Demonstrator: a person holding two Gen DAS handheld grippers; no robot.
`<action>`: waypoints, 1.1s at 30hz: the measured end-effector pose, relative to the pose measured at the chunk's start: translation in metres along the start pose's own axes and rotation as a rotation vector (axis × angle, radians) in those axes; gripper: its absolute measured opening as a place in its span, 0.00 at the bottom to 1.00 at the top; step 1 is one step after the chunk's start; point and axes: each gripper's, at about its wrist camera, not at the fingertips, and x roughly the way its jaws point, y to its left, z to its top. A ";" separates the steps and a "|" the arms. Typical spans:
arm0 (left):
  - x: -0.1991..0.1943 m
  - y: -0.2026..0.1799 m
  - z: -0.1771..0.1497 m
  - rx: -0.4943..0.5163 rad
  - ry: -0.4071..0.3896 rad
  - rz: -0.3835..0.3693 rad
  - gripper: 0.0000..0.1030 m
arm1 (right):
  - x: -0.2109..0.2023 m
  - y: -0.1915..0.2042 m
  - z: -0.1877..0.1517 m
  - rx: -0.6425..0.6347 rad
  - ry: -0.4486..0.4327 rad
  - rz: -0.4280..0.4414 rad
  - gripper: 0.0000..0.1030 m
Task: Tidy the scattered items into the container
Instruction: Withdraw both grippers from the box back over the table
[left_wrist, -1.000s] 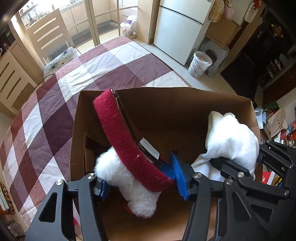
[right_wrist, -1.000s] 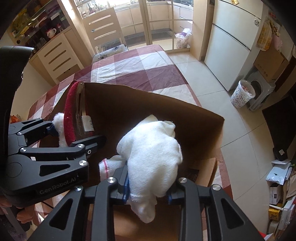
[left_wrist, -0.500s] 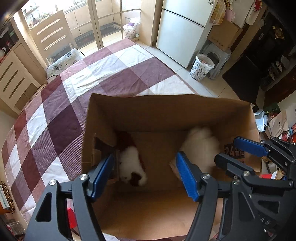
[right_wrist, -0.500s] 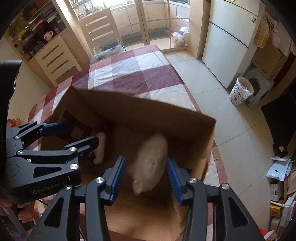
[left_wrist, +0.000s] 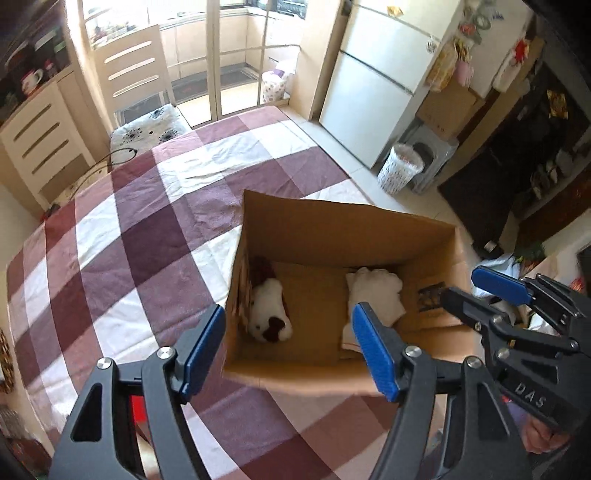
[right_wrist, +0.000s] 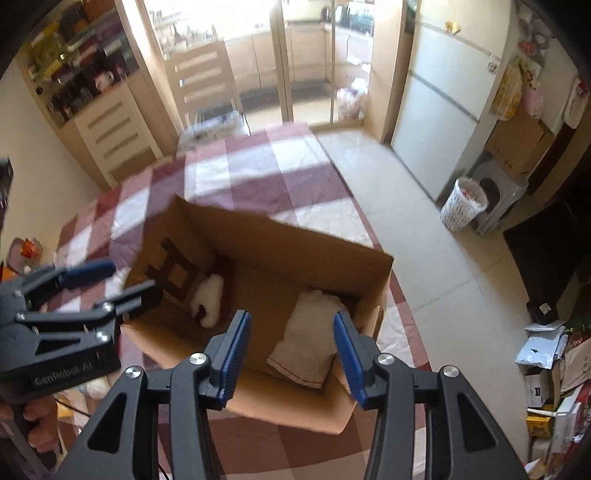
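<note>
box (left_wrist: 347, 221) is set on checked cloth (left_wrist: 147, 236), open top up, so items drop in. inside, plush (left_wrist: 267, 314) lies at 9 o'clock, white cloth (left_wrist: 373, 295) at 3. left gripper (left_wrist: 288, 350) is opening, nothing between; right gripper (right_wrist: 291, 354) is released, empty above the box.

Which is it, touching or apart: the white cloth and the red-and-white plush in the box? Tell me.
Apart. The left wrist view shows bare cardboard floor between the white cloth and the plush inside the box.

You let go of both: red-and-white plush (left_wrist: 267, 310) and white towel (left_wrist: 373, 295) dropped into cardboard box (left_wrist: 347, 225); left gripper (left_wrist: 290, 349) opening, right gripper (right_wrist: 291, 350) released, both lifted.
</note>
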 end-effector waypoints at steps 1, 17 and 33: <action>-0.007 0.003 -0.005 -0.016 -0.011 -0.010 0.75 | -0.007 0.002 -0.002 0.001 -0.025 0.005 0.47; -0.091 0.087 -0.126 -0.253 -0.188 0.039 0.81 | -0.034 0.096 -0.048 -0.110 0.008 0.312 0.51; -0.164 0.208 -0.263 -0.618 -0.213 0.182 0.82 | -0.020 0.221 -0.097 -0.279 0.096 0.322 0.50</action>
